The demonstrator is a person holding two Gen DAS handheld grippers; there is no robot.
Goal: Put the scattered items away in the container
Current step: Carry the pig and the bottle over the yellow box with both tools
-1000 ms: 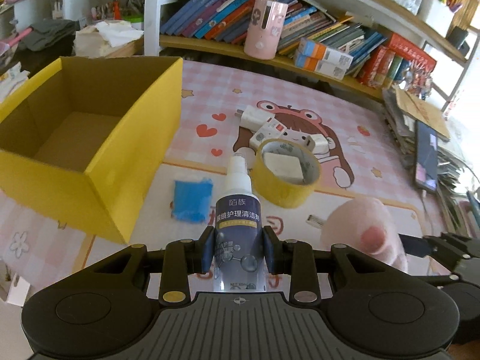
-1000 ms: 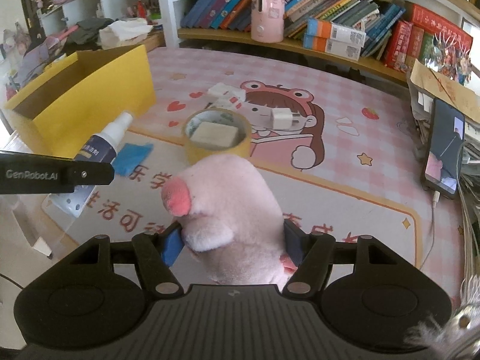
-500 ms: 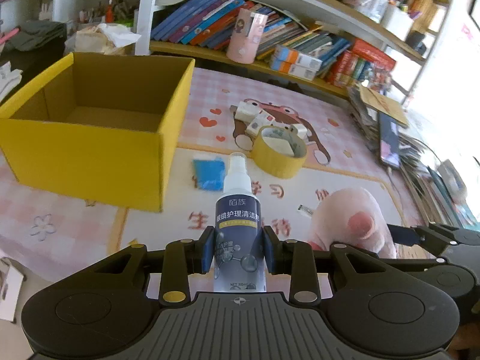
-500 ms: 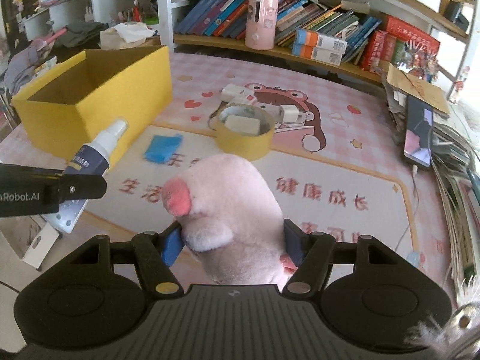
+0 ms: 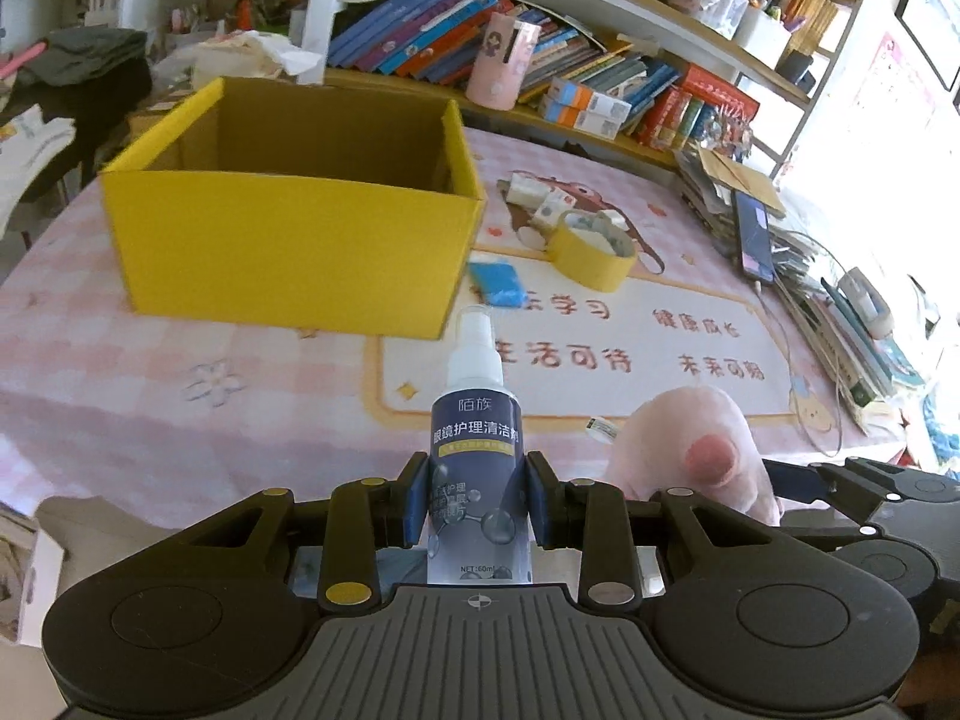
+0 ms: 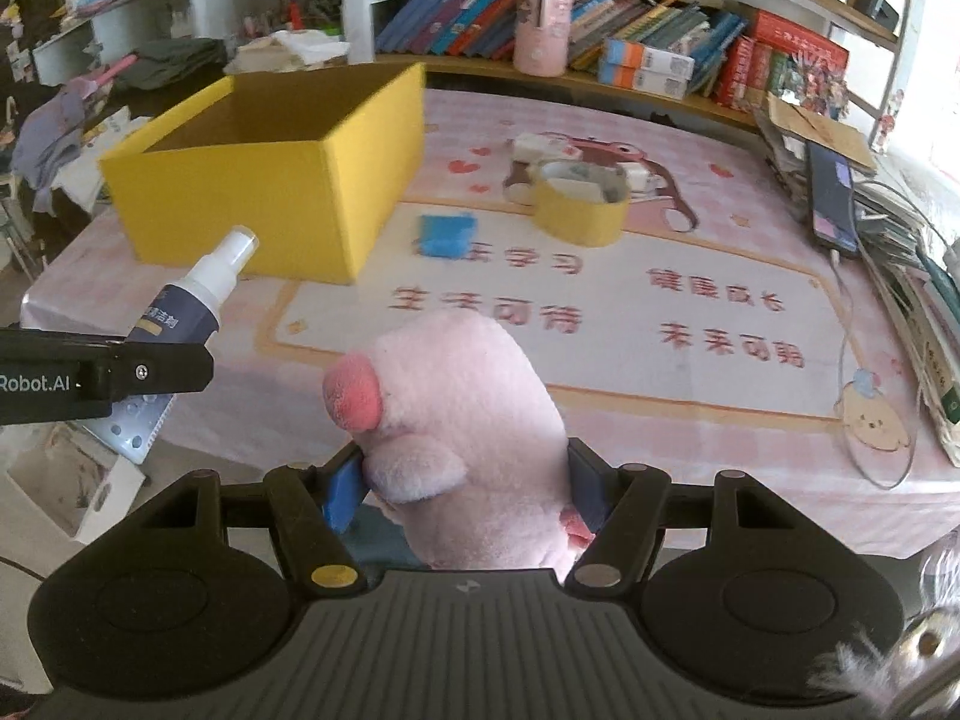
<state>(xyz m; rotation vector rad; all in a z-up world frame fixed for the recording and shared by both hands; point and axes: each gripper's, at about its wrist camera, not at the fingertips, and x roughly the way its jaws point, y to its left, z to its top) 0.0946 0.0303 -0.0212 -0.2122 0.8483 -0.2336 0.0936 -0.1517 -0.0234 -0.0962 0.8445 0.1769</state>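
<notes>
Two grippers were loaded, each clamped on one item. Left gripper (image 5: 478,501) had its blue pads pressed against both sides of a spray bottle (image 5: 477,420), dark label, white nozzle pointing toward the yellow box (image 5: 288,252). Right gripper (image 6: 465,489) was closed on a pink plush toy (image 6: 462,408), its pads sunk into the soft body, red snout facing left in the right wrist view.

Yellow box stood open-topped on the pink table mat (image 5: 600,354); nothing was visible inside it. Both held items were in front of the box, above the near edge of the mat, the bottle nearer the box's front wall, the toy further right of it.

Right of the box, on the mat: a blue cloth (image 5: 496,283) just beside its corner, then a yellow tape roll (image 5: 591,255), with small white chargers (image 5: 537,195) behind the roll. Behind the box ran a shelf of books (image 5: 420,36).
</notes>
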